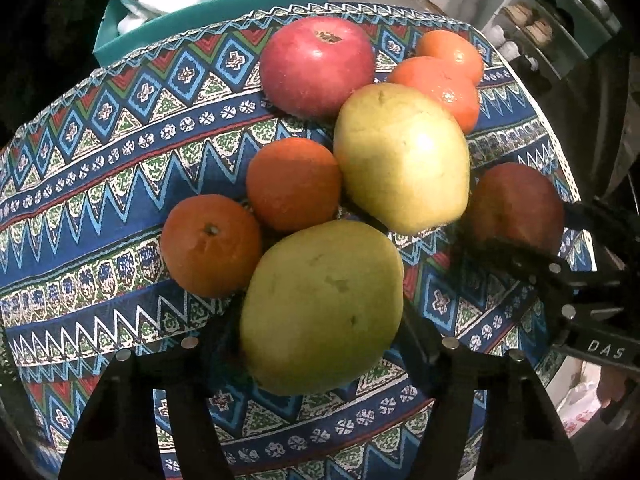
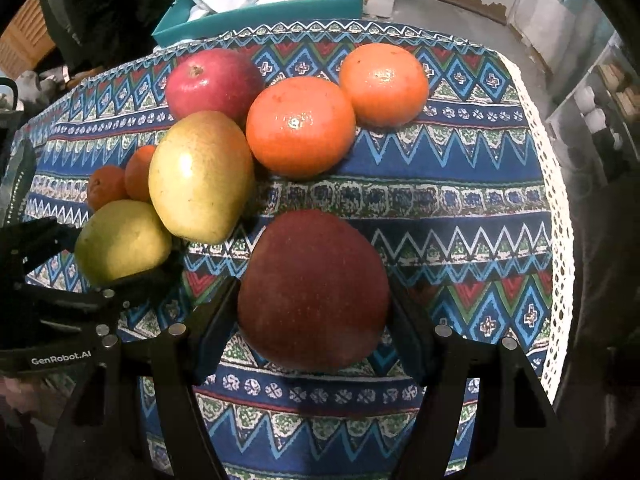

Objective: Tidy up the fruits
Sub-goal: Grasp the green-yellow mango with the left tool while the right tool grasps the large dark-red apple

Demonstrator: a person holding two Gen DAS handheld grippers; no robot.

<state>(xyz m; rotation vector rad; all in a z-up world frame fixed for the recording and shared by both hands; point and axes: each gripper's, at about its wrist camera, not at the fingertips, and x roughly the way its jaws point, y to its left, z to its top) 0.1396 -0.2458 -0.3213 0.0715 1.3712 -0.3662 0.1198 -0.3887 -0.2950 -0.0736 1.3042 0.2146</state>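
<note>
Table ahead was covered w/ a patterned cloth [image 2: 460, 184], blue zigzags, lace edge to the right. Beyond its far edge sat a teal box [image 2: 260, 12] holding crumpled plastic & printed fabric. Farther back, grey floor [image 2: 452, 8] and a white wall w/ peeling paint. Far right, a white shelf [image 1: 532, 28] w/ small bottles. Room dim at the edges.

pears: near one [image 1: 320, 308] between left gripper [image 1: 320, 344] fingers, far one [image 1: 400, 158] behind
apple [image 2: 314, 290]: right, between right gripper [image 2: 314, 344] fingers
oranges [image 1: 210, 244]: left of pears
</note>
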